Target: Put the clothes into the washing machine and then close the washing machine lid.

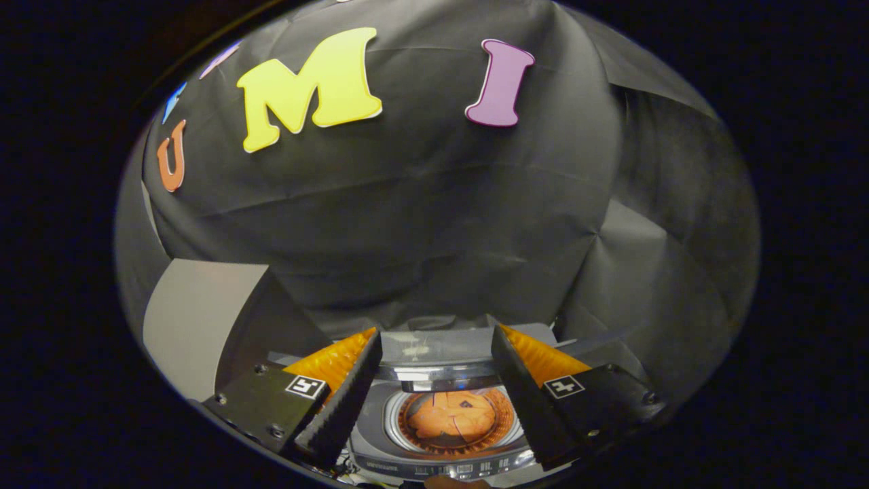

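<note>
Orange clothes (453,414): in washer (434,445) drum
lid (438,345): up, closing left
gripper (434,407): spread wide, empty

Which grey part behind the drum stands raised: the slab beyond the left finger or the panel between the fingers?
The slab beyond the left finger; the gripper is open.

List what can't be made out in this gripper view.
- Washing machine: lid state unclear; the body sides are hidden behind the open hand-held gripper fingers.
- Orange clothes in the drum: garment type too small and crumpled to tell.
- Control panel: markings too small, dark.
- Grey panel beside the machine: purpose unclear.
</note>
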`<state>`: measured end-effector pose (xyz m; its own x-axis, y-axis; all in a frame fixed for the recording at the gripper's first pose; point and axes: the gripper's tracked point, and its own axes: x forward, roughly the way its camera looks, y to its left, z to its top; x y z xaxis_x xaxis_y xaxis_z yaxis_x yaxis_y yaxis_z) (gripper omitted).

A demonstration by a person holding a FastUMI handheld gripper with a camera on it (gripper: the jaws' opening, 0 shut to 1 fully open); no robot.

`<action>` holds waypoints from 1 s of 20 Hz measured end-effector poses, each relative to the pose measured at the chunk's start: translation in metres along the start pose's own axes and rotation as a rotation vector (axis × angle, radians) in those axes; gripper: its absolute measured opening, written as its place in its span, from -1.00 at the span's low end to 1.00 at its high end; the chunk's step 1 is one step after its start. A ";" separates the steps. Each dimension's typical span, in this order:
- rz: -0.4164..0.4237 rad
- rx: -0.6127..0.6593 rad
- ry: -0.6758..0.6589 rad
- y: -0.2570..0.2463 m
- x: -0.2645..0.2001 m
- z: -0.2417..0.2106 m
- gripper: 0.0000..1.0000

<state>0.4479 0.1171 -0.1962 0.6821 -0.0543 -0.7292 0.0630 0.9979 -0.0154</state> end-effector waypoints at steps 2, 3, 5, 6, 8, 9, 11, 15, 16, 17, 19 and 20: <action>0.010 0.011 0.013 0.001 -0.008 -0.015 1.00; 0.015 0.031 0.026 0.002 -0.012 -0.022 1.00; 0.015 0.074 0.062 -0.003 -0.016 -0.038 1.00; 0.015 0.091 0.077 -0.006 -0.021 -0.048 1.00; 0.011 0.123 0.105 -0.017 -0.028 -0.073 1.00; 0.006 0.133 0.122 -0.021 -0.030 -0.084 1.00; -0.009 0.146 0.150 -0.027 -0.030 -0.102 1.00; -0.031 0.186 0.191 -0.028 -0.035 -0.131 1.00; -0.036 0.190 0.192 -0.026 -0.037 -0.134 1.00; -0.043 0.192 0.191 -0.023 -0.038 -0.136 1.00; -0.063 0.187 0.177 -0.017 -0.044 -0.135 1.00; -0.072 0.180 0.165 -0.014 -0.047 -0.133 1.00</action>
<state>0.3183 0.1104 -0.2529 0.5437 -0.1042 -0.8328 0.2461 0.9685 0.0395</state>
